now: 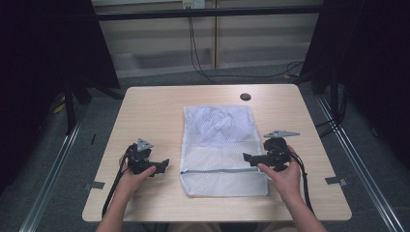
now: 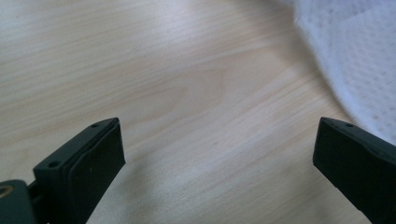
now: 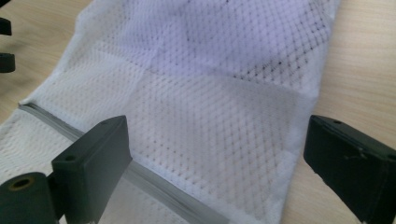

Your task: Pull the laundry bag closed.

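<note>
From the high view, the white mesh laundry bag lies flat in the middle of the wooden table, with the left gripper just off its left edge and the right gripper at its right edge, both pointing inward. Something pale is bundled inside the bag's far half.

Left gripper view: jaws spread wide over bare wood, nothing between them, bag edge off to the upper right.

Right gripper view: jaws wide apart too, grasping nothing, the bag and its grey zipper right ahead of them. No readable labels or writing anywhere.
</note>
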`<state>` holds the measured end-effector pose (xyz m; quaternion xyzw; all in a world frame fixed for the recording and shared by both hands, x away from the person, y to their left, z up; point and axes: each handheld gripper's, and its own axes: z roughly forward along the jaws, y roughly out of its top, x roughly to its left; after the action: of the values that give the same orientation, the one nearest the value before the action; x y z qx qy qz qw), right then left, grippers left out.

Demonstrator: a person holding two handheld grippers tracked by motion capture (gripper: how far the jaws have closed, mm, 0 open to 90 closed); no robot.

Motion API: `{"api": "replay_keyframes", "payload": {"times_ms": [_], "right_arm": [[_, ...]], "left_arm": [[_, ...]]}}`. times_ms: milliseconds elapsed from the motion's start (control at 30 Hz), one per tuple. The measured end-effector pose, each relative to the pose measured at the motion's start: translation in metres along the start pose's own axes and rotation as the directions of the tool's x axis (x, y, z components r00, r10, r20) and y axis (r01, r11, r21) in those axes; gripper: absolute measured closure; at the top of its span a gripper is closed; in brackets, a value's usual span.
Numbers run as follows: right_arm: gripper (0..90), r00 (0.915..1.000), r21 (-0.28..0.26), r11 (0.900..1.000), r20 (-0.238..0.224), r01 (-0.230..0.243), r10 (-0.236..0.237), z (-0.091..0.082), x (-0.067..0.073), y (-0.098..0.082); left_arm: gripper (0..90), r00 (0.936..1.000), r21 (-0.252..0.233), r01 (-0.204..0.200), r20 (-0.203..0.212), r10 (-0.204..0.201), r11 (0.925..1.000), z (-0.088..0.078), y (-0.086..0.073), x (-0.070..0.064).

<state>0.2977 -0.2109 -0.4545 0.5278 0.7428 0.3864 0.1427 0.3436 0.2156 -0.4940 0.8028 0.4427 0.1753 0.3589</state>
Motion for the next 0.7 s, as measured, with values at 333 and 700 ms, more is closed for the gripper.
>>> {"api": "replay_keyframes", "payload": {"times_ms": [333,700], "right_arm": [[7.6,0.9993,0.009,0.999,-0.02,0.031,-0.031,0.003,0.014,0.003],[7.9,0.9935,0.011,0.996,-0.079,0.083,-0.082,0.014,0.04,0.01]], "left_arm": [[7.5,0.9821,0.004,0.132,0.136,-0.131,0.9913,-0.014,0.003,0.005],[4.3,0.9806,0.139,0.12,0.138,-0.139,0.9829,-0.021,0.008,0.01]]}}
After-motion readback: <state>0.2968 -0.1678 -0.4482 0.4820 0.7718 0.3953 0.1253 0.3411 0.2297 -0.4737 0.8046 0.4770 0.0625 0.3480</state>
